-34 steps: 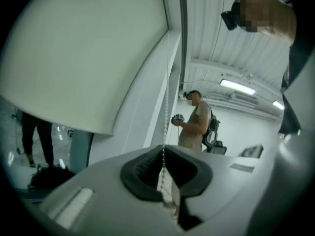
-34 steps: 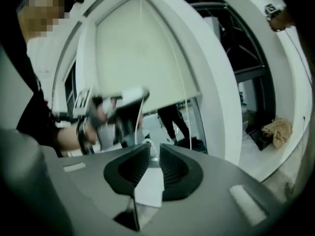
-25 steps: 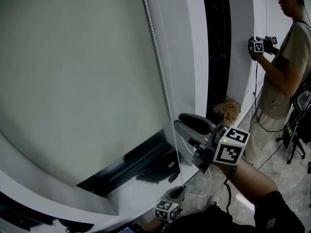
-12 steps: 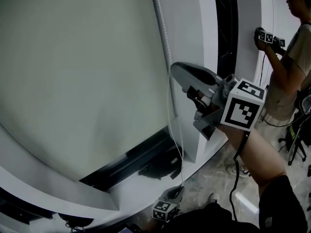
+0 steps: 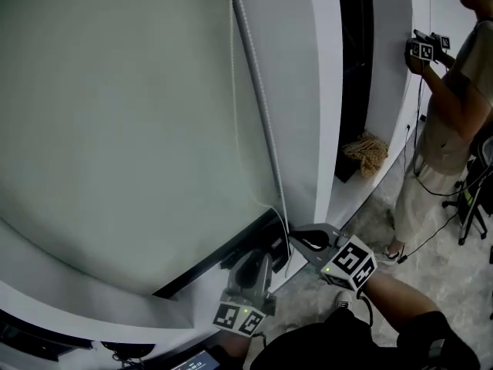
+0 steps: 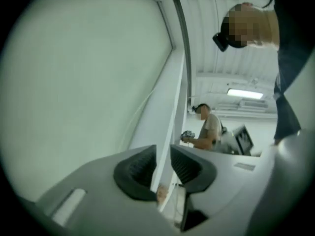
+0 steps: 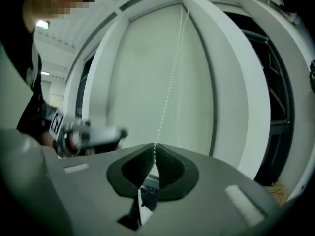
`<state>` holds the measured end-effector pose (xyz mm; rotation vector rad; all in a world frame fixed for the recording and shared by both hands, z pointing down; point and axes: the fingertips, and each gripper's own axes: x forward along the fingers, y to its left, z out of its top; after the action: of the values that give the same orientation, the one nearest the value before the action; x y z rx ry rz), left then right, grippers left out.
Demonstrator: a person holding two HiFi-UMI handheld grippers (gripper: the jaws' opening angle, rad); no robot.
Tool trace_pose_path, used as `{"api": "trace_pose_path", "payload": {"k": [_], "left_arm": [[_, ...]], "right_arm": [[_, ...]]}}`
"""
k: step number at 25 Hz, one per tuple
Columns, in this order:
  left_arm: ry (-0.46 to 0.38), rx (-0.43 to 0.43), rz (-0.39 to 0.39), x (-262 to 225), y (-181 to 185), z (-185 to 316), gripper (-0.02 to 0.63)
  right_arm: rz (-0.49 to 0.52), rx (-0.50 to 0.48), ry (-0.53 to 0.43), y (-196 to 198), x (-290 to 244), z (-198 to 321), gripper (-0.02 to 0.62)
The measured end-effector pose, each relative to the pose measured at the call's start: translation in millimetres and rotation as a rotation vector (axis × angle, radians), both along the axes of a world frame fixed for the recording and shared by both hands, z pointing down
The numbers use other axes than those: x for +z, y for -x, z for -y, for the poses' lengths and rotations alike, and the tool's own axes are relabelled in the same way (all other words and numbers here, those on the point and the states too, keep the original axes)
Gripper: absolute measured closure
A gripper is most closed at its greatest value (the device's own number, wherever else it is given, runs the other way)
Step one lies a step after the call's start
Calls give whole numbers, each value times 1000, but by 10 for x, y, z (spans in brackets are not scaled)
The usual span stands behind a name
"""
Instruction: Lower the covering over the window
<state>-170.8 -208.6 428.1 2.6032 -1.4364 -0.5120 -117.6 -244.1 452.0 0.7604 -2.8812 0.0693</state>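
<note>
Right hand-held gripper (image 5: 296, 238) (image 7: 154, 149): jaws pressed together, clamped on the chain (image 5: 258, 106) (image 7: 170, 77), no gap between the pads. Low in the head view, near 5 o'clock of its middle. Chain taut, leaving the jaw tips toward 12 o'clock in the right gripper view.

Left hand-held gripper (image 5: 256, 262) (image 6: 163, 154): jaws partway apart and just been opening. Nothing pinched between the pads; only the white frame (image 5: 308, 91) seen through the gap. Just beside the right one, at about 8 o'clock of it in the head view, tips pointing up toward the blind's lower edge. Seen as a blurred shape (image 7: 93, 134) at 9 o'clock in the right gripper view.

Blind (image 5: 115, 114): drawn over most of the window, filling the head view from 9 to 12 o'clock, with a narrow dark strip of window (image 5: 189, 274) showing under its lower edge, at 9 o'clock of the left jaws. Chain along the blind's right edge, between blind and frame.

A second ago: right hand-held gripper higher up the chain with jaws wide apart, left one at the bottom edge of the head view with jaws shut. Now the right one low and clamped, the left one raised next to it and letting go.

Person (image 5: 447, 91) at 2 o'clock, well apart.
</note>
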Motion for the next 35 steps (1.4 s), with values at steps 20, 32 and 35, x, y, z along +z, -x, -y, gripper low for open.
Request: {"api": "trace_pose_path", "payload": {"k": [20,32,35], "left_arm": [[28,155,-54,-271,-516,48,604],[-162,163,-59,-869,-471,-28,480],[-171,133,-61,-896,-443,12,490]], "right_arm": [[-140,-28,181,-55,1163,-846,578],[-93,-86,228,179,1185,-909,578],[-90,-89,228,180,1175,-960,578]]}}
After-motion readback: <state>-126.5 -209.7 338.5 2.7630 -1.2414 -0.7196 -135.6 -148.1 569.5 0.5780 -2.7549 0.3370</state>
